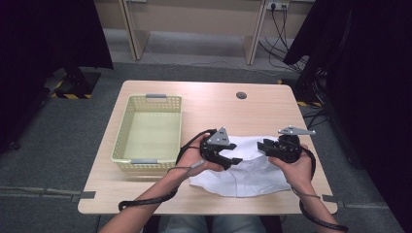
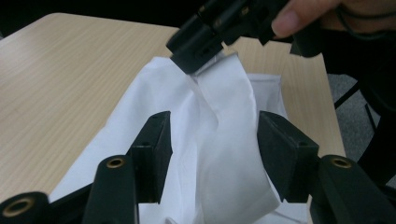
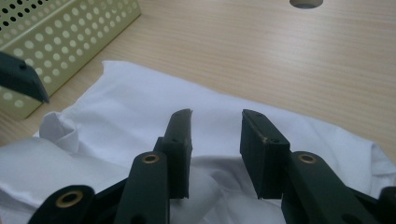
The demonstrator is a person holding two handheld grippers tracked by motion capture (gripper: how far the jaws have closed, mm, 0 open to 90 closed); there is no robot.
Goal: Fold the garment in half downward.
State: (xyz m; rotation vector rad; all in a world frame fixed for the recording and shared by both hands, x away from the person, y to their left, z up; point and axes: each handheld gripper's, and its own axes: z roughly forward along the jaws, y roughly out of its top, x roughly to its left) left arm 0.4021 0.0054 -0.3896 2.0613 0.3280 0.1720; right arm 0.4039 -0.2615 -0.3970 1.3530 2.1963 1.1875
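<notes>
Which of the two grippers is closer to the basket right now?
The left gripper: it is over the white cloth's left part, beside the basket. The right gripper is farther right.

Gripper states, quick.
Left gripper: open, white cloth between its jaws, unpinched.
Right gripper: open over the cloth; no grip visible.

Two black jaws of the right gripper rise from the bottom, with a gap between them. White cloth shows in the gap, but it is hard to tell if the jaws pinch it. The white cloth lies rumpled on the wooden table. A pale green basket full of small holes sits at the table's far left. A round hole is near the far edge.
</notes>
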